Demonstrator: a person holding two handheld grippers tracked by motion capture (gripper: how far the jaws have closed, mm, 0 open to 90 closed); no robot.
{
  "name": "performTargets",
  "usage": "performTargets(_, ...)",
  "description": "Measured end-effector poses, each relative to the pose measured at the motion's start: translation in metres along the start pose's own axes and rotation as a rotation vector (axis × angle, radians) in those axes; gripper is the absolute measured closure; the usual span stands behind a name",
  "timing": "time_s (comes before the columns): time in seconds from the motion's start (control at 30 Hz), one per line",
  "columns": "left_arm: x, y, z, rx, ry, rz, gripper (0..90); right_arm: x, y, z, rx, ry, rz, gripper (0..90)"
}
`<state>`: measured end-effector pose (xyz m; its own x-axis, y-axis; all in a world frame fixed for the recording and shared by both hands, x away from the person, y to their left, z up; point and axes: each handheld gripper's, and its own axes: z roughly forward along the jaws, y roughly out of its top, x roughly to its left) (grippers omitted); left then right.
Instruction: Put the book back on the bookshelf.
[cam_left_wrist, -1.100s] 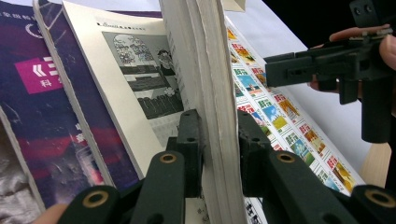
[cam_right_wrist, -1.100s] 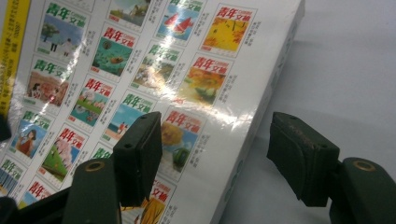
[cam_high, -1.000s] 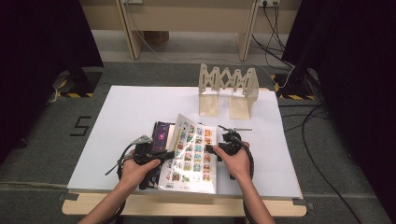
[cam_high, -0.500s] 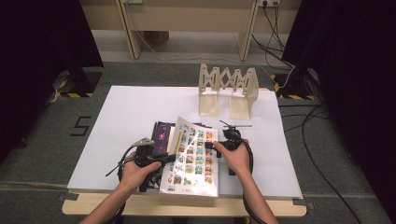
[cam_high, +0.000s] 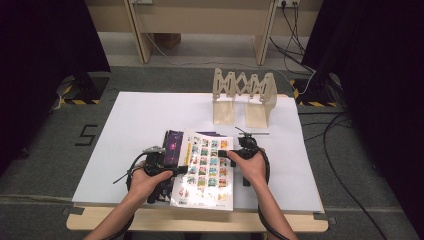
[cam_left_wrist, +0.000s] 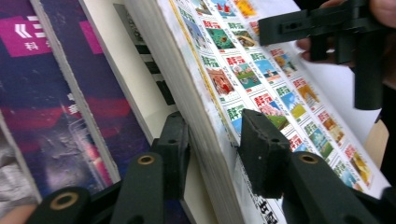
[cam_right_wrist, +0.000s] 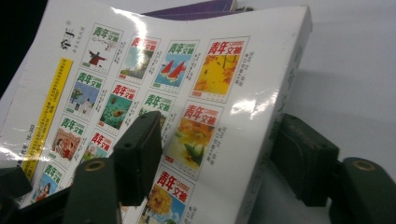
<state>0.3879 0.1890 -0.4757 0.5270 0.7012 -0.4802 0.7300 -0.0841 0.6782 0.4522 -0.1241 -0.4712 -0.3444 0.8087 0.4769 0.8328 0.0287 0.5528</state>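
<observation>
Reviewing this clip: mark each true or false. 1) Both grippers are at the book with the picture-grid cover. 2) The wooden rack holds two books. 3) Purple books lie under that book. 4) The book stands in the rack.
1) True: the left gripper straddles the edge of the picture-grid book, its jaws having just been opening, and the right gripper straddles the opposite edge.
2) False: the wooden rack holds nothing.
3) True: purple books lie beneath it.
4) False: it is on the table, near the person.
</observation>
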Motion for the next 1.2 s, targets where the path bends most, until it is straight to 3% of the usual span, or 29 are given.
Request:
performTargets(0.13,-0.003,0.003,-0.001,0.011,0.058,0.035,56.2,0.004,0.001,-0.005,-0.013,-0.022,-0.037,45.9)
performTargets(0.17,-0.003,0.003,-0.001,0.011,0.058,0.035,55.7,0.004,0.001,-0.005,-0.013,-0.022,-0.037,45.9)
performTargets(0.2,-0.003,0.003,-0.002,0.013,0.067,0.035,55.5,0.007,0.003,-0.01,-0.029,-0.034,-0.073,51.1)
performTargets(0.27,-0.002,0.004,-0.003,0.016,0.07,0.034,55.5,0.011,0.003,-0.012,-0.038,-0.041,-0.09,52.9)
performTargets(0.33,-0.001,0.004,-0.003,0.021,0.068,0.031,55.6,0.021,0.006,-0.016,-0.041,-0.073,-0.143,55.0)
performTargets(0.5,0.0,0.006,-0.003,0.037,0.076,0.042,57.0,0.026,0.01,-0.017,-0.035,-0.076,-0.164,55.3)
performTargets(0.67,0.001,0.007,-0.003,0.041,0.072,0.045,58.0,0.024,0.012,-0.011,-0.032,-0.065,-0.141,54.7)
performTargets(0.7,0.002,0.006,-0.003,0.041,0.072,0.044,58.1,0.023,0.013,-0.007,-0.016,-0.047,-0.101,54.7)
performTargets(0.77,0.002,0.007,-0.004,0.043,0.073,0.046,58.2,0.023,0.013,-0.005,-0.011,-0.048,-0.093,54.6)
performTargets(0.97,0.002,0.007,-0.004,0.044,0.074,0.052,58.4,0.026,0.016,-0.003,0.016,-0.062,-0.125,53.1)
performTargets(1.07,0.002,0.006,-0.004,0.038,0.074,0.049,59.3,0.024,0.018,-0.002,0.031,-0.054,-0.113,52.9)
performTargets(1.1,0.002,0.005,-0.004,0.036,0.076,0.049,59.4,0.02,0.022,-0.002,0.043,-0.023,-0.065,55.5)
performTargets(1.2,0.002,0.006,-0.004,0.039,0.074,0.05,59.6,0.015,0.029,-0.001,0.039,-0.016,-0.027,56.0)
